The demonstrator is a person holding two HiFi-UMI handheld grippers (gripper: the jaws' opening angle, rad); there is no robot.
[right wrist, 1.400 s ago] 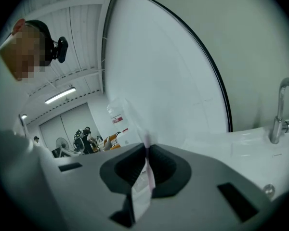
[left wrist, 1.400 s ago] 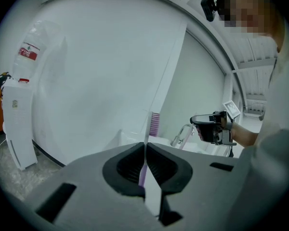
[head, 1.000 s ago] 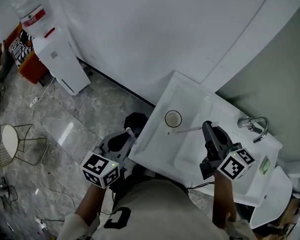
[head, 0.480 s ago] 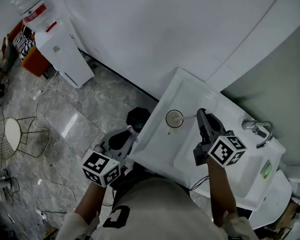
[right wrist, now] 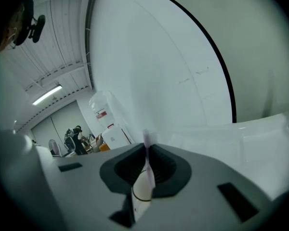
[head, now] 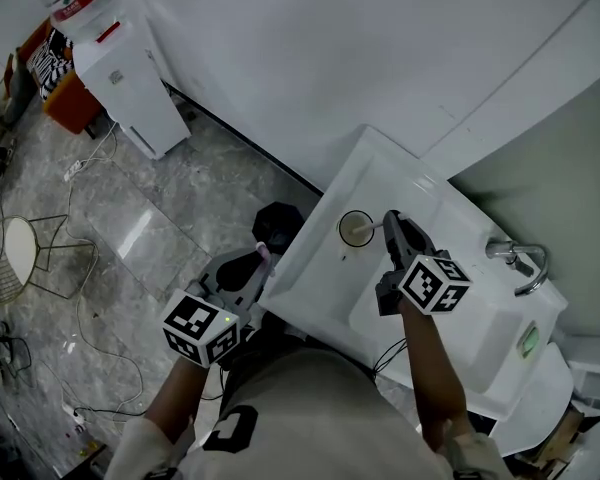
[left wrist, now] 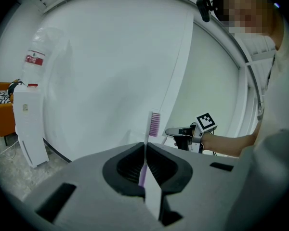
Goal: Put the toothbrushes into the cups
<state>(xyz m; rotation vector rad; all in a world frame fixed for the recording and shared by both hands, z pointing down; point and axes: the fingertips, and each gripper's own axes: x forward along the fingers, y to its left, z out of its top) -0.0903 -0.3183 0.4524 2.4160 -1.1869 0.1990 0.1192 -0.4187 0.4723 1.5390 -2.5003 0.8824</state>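
A white cup (head: 356, 228) stands on the left end of the white washstand (head: 320, 288). My right gripper (head: 390, 224) hovers just right of the cup, shut on a white toothbrush (head: 372, 228) whose front end reaches the cup's rim. In the right gripper view that toothbrush (right wrist: 147, 143) sticks up between the closed jaws. My left gripper (head: 255, 266) stays off the washstand's left edge, shut on a purple toothbrush (head: 262, 254). In the left gripper view, the purple bristles (left wrist: 154, 124) stand above the closed jaws, and the right gripper (left wrist: 176, 132) shows beyond.
A basin (head: 460, 313) with a metal tap (head: 515, 258) lies right of the cup. A curved white wall rises behind the washstand. On the floor are a black object (head: 277, 220), a water dispenser (head: 120, 78), a wire chair (head: 10, 273) and cables.
My right gripper has come down and leftward across the basin, bringing the white toothbrush's end to the cup. The left gripper has stayed put with its purple toothbrush.
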